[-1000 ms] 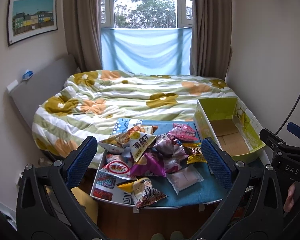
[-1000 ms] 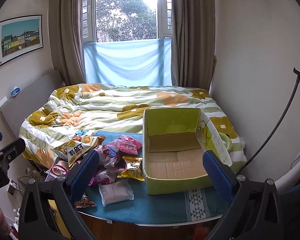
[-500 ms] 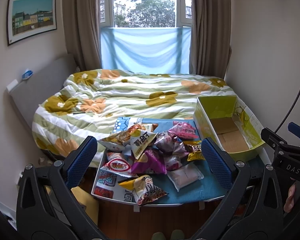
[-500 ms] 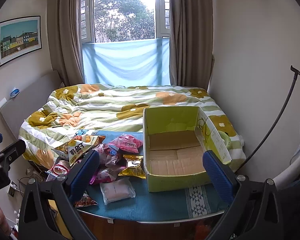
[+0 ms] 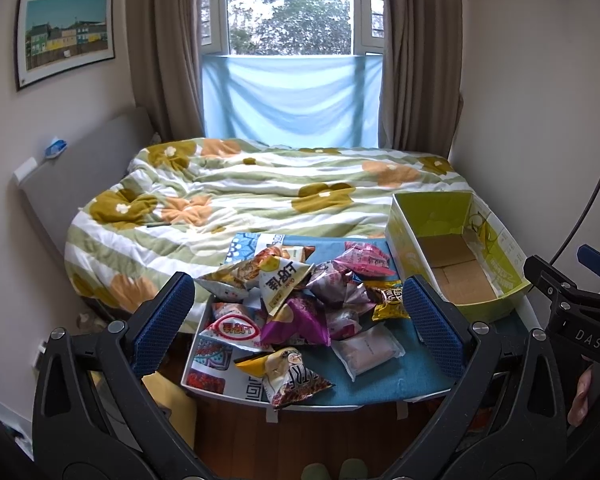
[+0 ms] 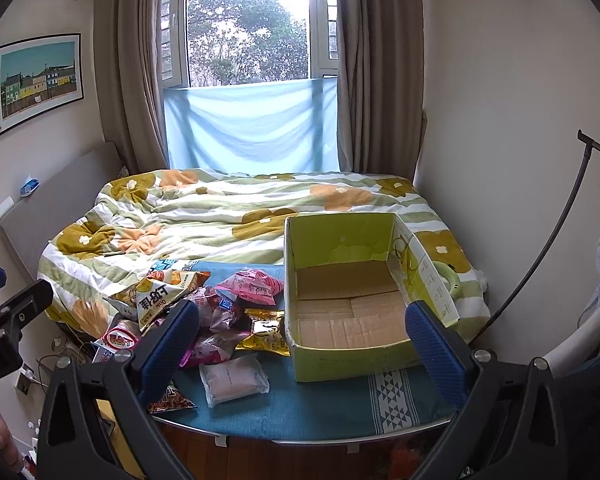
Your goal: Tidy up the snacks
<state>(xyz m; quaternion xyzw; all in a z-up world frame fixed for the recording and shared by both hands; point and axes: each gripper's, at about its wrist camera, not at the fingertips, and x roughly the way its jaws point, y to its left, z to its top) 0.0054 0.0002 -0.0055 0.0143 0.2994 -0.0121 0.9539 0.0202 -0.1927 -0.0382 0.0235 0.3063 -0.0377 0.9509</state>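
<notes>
A pile of snack packets (image 5: 300, 304) lies on a small table with a teal cloth (image 5: 412, 376); it also shows in the right wrist view (image 6: 204, 312). An open, empty yellow-green cardboard box (image 6: 352, 300) stands on the table's right side, seen too in the left wrist view (image 5: 456, 256). A pale pink packet (image 6: 234, 378) lies nearest the front. My left gripper (image 5: 298, 312) is open and empty, held back from the pile. My right gripper (image 6: 300, 340) is open and empty, in front of the box.
A bed with a flowered green quilt (image 5: 260, 192) lies just behind the table. A window with curtains is at the back. A wall is on the right, with a thin black rod (image 6: 540, 256) leaning there. Wooden floor lies below the table's front edge.
Both grippers have drawn slightly back and up from the table, so the snacks and box look a little smaller. Nothing on the table has moved.
</notes>
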